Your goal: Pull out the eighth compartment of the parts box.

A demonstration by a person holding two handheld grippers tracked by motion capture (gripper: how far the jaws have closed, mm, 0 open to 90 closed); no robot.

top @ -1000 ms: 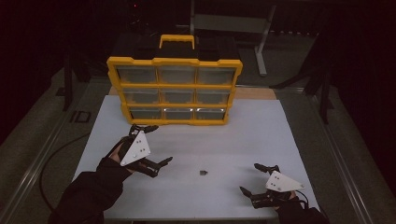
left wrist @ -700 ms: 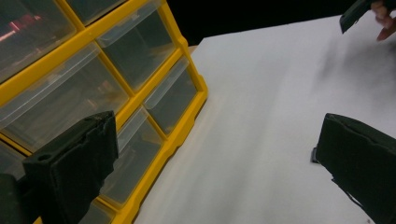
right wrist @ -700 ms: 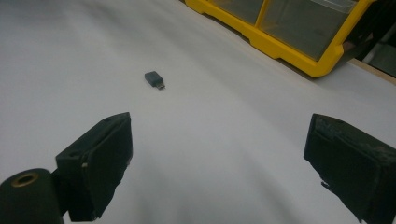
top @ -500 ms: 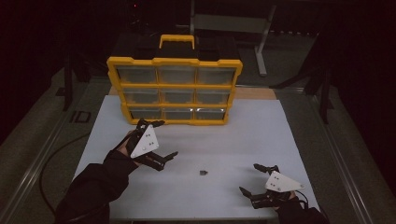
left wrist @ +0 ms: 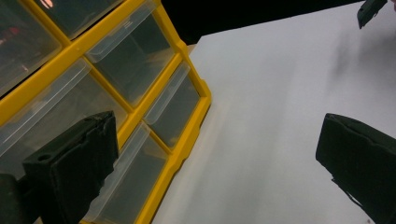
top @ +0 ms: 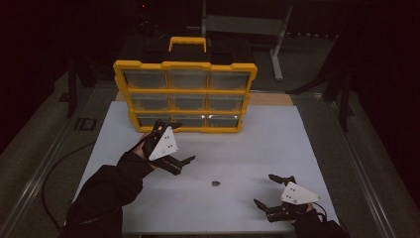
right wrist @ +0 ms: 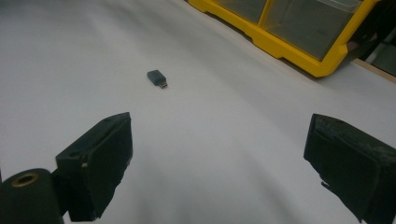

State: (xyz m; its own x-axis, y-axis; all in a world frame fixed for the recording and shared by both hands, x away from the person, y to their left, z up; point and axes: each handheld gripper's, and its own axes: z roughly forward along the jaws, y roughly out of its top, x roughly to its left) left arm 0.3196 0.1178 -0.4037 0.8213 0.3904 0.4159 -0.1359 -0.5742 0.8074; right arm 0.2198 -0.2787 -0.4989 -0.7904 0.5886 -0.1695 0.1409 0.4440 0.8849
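A yellow organizer (top: 185, 94) with clear drawers stands upright at the back of the white table (top: 257, 148). My left gripper (top: 181, 142) is open just in front of its bottom-left drawer, holding nothing. In the left gripper view the organizer (left wrist: 161, 116) sits close on the left between the wide-apart jaws of the gripper (left wrist: 215, 163). A small dark USB dongle (top: 216, 183) lies on the table's middle front. My right gripper (top: 269, 191) rests open near the front right edge. In the right gripper view the dongle (right wrist: 157, 78) lies ahead of the open gripper (right wrist: 219, 168).
The organizer's lower corner (right wrist: 280, 42) shows at the top of the right gripper view. A metal table frame (top: 277, 44) stands in the dark behind. A cable (top: 54, 168) runs along the floor at left.
My left gripper has moved forward and to the right, up to the organizer's bottom row. The right gripper and the dongle have stayed put.
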